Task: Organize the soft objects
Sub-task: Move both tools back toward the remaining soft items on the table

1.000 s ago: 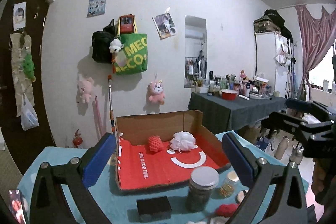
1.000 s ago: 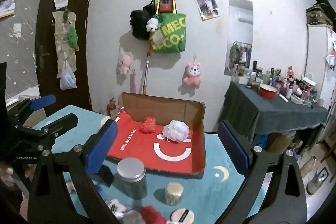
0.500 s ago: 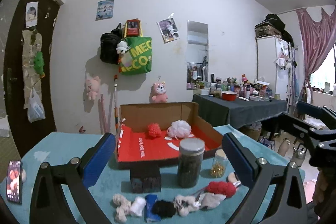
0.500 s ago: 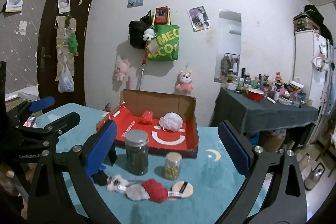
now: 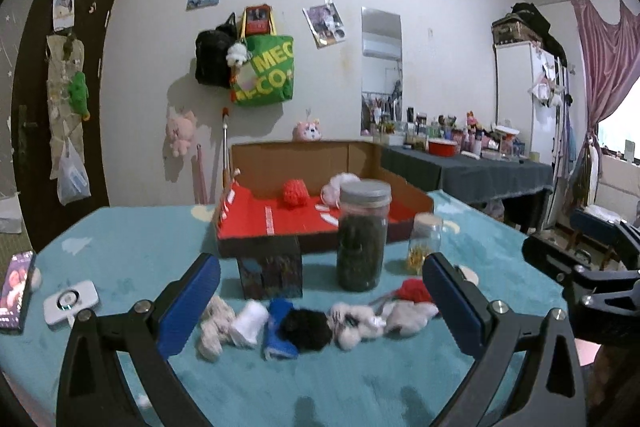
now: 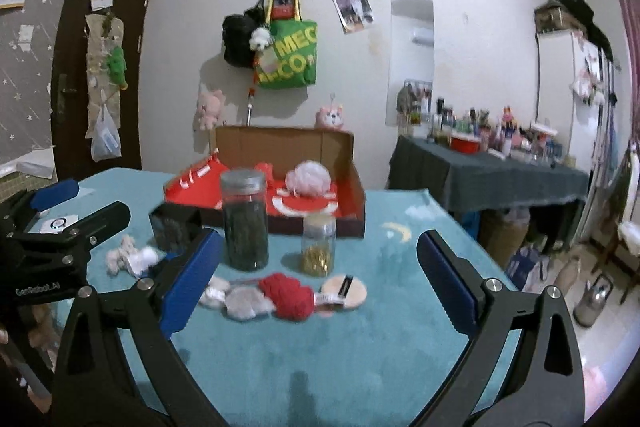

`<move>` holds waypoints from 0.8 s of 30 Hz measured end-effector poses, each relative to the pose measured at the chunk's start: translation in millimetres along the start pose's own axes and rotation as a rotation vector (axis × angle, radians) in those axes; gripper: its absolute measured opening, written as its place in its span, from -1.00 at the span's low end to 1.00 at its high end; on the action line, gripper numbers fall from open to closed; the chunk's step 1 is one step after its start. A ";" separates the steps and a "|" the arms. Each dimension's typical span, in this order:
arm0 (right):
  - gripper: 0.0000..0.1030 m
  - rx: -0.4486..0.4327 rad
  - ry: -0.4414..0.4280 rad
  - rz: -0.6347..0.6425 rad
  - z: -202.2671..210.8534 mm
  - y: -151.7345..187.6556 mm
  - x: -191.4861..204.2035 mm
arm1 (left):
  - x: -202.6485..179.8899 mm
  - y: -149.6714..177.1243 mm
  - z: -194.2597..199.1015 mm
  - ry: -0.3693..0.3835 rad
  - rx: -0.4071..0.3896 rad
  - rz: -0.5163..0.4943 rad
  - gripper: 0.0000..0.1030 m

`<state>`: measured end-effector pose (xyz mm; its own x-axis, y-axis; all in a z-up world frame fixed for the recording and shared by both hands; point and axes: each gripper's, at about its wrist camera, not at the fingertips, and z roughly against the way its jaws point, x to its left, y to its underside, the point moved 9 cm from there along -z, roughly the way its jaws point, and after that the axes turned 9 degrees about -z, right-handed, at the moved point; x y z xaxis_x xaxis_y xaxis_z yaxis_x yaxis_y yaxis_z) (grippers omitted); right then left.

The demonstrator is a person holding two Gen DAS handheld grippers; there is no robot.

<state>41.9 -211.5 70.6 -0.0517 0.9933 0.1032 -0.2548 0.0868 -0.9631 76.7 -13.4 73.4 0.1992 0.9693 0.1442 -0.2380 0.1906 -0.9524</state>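
Note:
A row of small soft items lies on the teal table cover: a beige one, a white one, a blue one, a black pom, a grey one and a red knit ball. An open cardboard box with a red floor holds a red knit ball and a white bath pouf. My left gripper is open and empty above the row. My right gripper is open and empty over the red ball.
A tall dark jar, a small jar of gold bits and a black box stand between the row and the cardboard box. A round powder puff, a white device and a phone lie on the table.
Both grippers have dropped lower and pulled back toward the table's near edge. The row of soft items has come into view between the fingers. Both stay open.

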 end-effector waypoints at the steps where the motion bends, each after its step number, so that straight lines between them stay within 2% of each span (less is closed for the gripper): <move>1: 0.94 0.012 0.003 -0.004 -3.1 5.7 -1.2 | -1.6 4.6 -1.8 0.006 0.009 0.002 1.00; 9: 0.94 0.110 0.026 -0.032 -28.0 44.9 -6.7 | -5.7 33.1 -21.7 0.007 0.092 0.012 1.00; 24: 0.94 0.233 0.035 -0.055 -56.8 89.4 -8.0 | -14.6 69.8 -45.3 0.020 0.203 0.019 1.00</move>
<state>74.3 -207.4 -30.4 0.0011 0.9900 0.1408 -0.4720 0.1246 -0.8728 100.2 -21.3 -7.3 0.2110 0.9701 0.1201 -0.4285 0.2022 -0.8806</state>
